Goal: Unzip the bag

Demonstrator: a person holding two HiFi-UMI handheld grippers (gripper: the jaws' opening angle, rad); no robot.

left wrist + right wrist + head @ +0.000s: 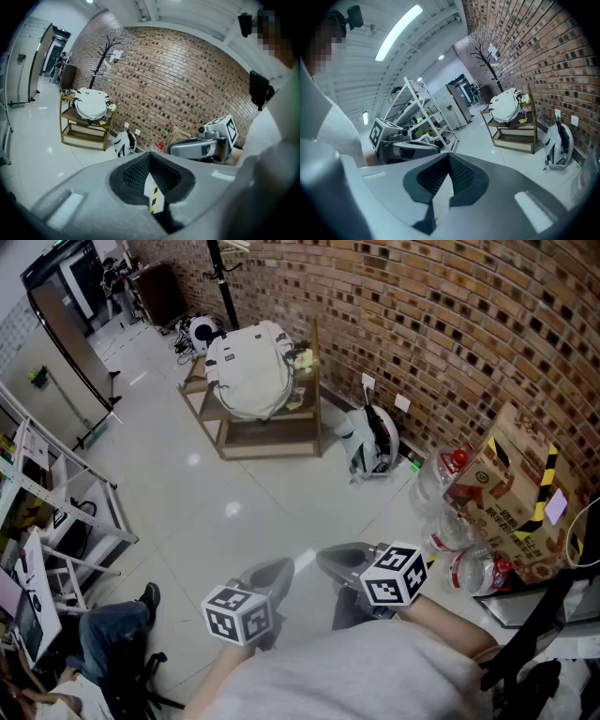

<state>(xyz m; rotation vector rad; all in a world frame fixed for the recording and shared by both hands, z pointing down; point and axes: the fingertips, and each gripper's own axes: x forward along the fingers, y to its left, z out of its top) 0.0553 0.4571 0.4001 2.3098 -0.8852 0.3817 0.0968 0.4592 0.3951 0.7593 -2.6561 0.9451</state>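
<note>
The cream-white bag lies on top of a low wooden shelf cart against the brick wall, far across the floor from me. It also shows small in the left gripper view, bag, and in the right gripper view, bag. Close to my body, my left gripper and right gripper hang side by side over the floor. Both are shut with nothing between the jaws, as the left gripper and right gripper show in their own views. Neither is near the bag.
A second white-and-black backpack leans on the wall beside the cart. Water bottles and a cardboard box stand at the right. A coat stand rises behind the cart. Metal racks and a seated person's leg are at the left.
</note>
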